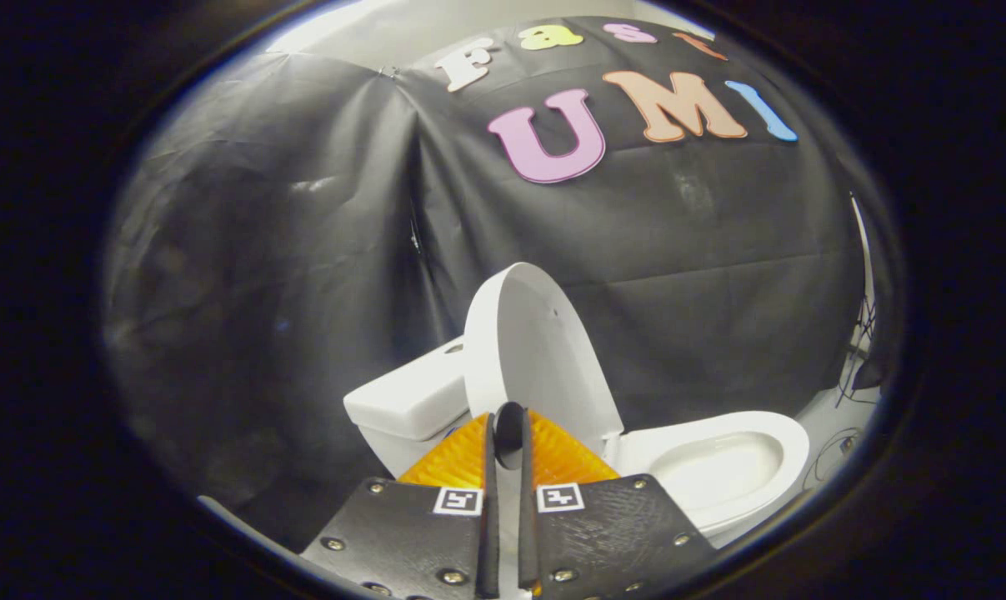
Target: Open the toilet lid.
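The white toilet lid (536,342) stands raised and upright, leaning back toward the tank (411,400). Its inner face is turned toward the open bowl (719,467) on the right. My gripper (509,433) points at the lid's lower edge, and its fingers (469,467) stand almost together with only a thin slit between them. The fingertips hide the lid's bottom edge. I see nothing pinched between them, and I cannot tell whether the tips touch the lid.
The black cloth wall (302,250) closes the booth behind and to the left of the toilet. Loose cables (853,392) lie on the white floor at the far right, beyond the bowl.
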